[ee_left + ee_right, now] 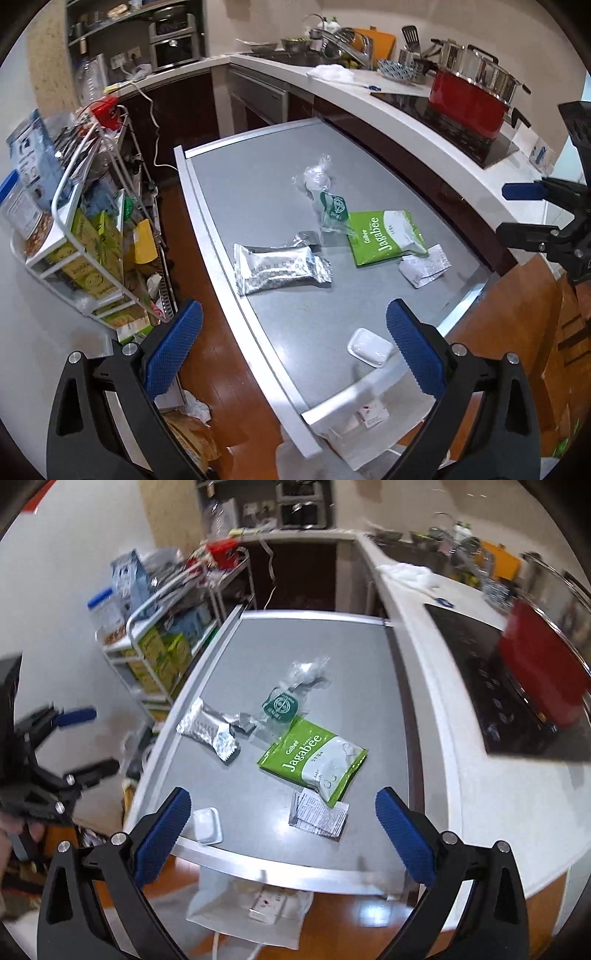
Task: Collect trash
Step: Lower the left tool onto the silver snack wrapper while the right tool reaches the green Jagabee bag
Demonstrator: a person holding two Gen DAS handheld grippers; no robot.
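Wrappers (282,269) on grey table (258,184), untouched.

The red pot (543,672) and far counter clutter are motion-blurred in the right wrist view. Receipt (319,814) print is illegible. The white bag (354,424) is partly hidden beneath the table edge.

We see a grey table (258,177) with a pale metal rim. On it lie a silver foil wrapper (280,269) at left, a green Jagabee bag (384,236) at right, a clear plastic wrapper (325,192) farther off, a crumpled receipt (424,266) touching the bag's near corner, and a small white tray (369,347) by the near edge
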